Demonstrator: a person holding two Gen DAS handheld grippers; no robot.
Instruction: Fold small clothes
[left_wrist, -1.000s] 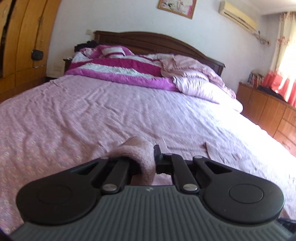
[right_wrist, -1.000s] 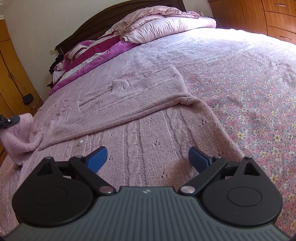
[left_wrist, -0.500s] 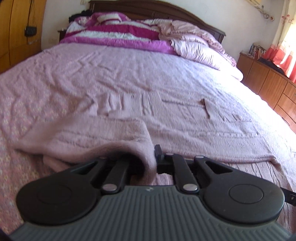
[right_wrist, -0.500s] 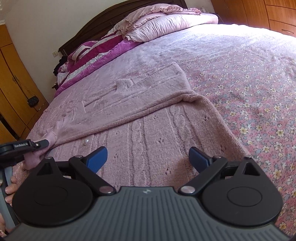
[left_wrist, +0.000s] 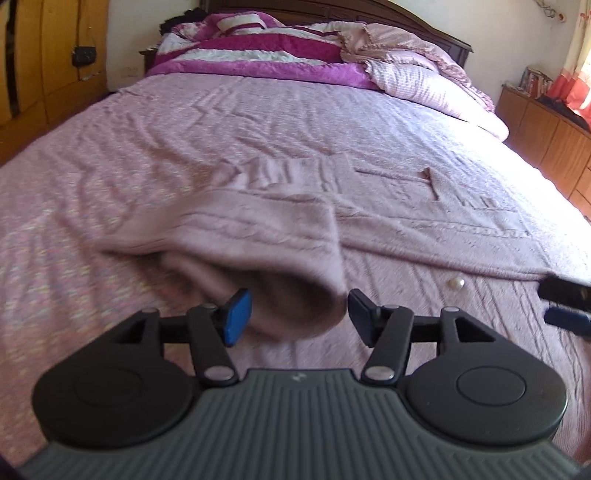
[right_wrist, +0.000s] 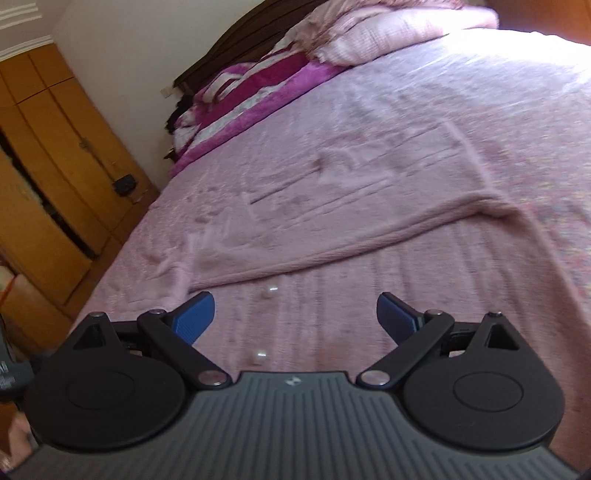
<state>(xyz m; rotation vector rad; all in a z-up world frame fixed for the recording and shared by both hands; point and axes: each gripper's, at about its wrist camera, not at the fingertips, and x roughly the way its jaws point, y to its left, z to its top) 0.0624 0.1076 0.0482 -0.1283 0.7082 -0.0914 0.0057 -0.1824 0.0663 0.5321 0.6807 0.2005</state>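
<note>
On the bed (left_wrist: 110, 155), the pink cardigan (left_wrist: 388, 229) lies spread flat, its sleeve (left_wrist: 258, 258) folded across and bunched just ahead of the left tool (left_wrist: 297, 314), whose jaws have just been opening, pads clear of the knit. Right tool (right_wrist: 295, 314) hangs open, empty. Risk: that loose sleeve could snag a pad and drag the fold undone, or slump off-line.
</note>
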